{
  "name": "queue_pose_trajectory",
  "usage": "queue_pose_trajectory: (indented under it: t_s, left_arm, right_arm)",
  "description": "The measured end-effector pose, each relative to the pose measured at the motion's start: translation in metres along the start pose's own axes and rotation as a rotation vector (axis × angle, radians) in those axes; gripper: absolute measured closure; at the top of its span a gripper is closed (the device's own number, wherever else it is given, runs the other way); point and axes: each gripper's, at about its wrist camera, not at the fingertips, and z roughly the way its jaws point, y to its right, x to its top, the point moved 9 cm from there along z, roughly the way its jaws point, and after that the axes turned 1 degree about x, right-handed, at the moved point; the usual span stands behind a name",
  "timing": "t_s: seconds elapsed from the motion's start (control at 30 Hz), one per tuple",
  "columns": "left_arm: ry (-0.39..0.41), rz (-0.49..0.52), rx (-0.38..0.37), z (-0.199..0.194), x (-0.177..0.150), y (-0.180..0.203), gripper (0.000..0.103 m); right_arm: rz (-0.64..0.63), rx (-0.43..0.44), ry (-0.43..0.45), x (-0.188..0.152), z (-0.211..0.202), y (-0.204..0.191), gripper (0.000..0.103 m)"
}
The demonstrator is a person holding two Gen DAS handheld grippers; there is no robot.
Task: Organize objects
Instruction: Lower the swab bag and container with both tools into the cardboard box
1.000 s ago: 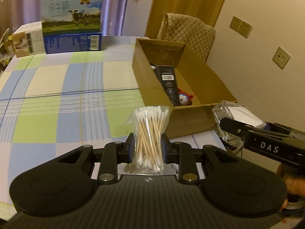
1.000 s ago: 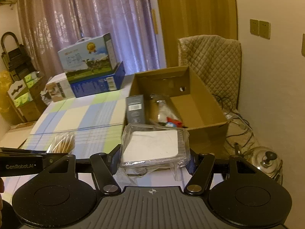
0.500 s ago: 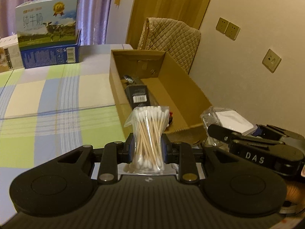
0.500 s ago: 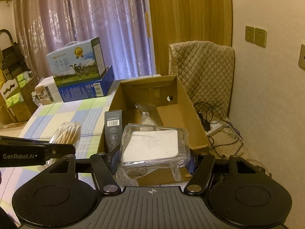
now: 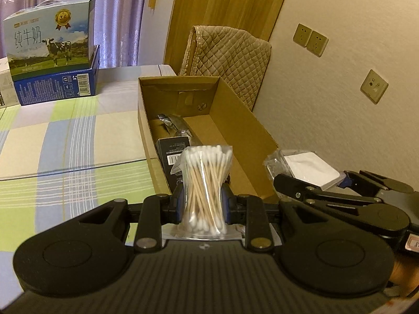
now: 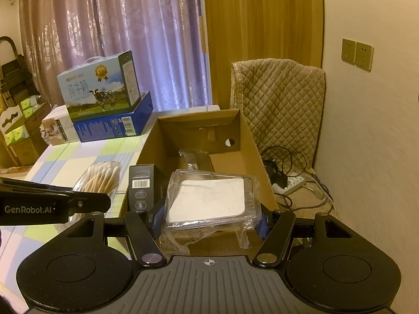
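Cardboard box (image 5: 262, 141) sits on table (image 5: 78, 136), milk cartons (image 5: 52, 60) behind-left.

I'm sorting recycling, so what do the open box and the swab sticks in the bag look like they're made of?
Open box: likely matte brown corrugated cardboard, with folded flaps and a punched hole. Cotton swabs, held by the left gripper: pale tan sticks, probably wood or bamboo, white fluffy tips, in a glossy clear plastic bag.

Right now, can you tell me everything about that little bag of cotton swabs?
The bag of cotton swabs is a small clear plastic bag stuffed with wooden-looking sticks tipped in white cotton at both ends. It stands upright, pinched at its middle between the two fingers of the left hand-held gripper, so the sticks fan out above and below. It is held up in front of the near end of the open cardboard box, not inside it. Only the fingers seem to touch it.
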Motion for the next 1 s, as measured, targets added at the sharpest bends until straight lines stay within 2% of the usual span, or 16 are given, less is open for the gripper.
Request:
queue_pose_trajectory:
  t_s: [0.3, 1.0]
  left_arm:
    - [0.000, 0.031, 0.003, 0.018, 0.018, 0.007, 0.080]
    - [-0.019, 0.044, -0.022, 0.054, 0.041, 0.014, 0.080]
  right_arm:
    - [0.010, -0.001, -0.003, 0.013, 0.020, 0.018, 0.041]
    - [0.022, -0.025, -0.025, 0.017, 0.041, 0.043, 0.041]
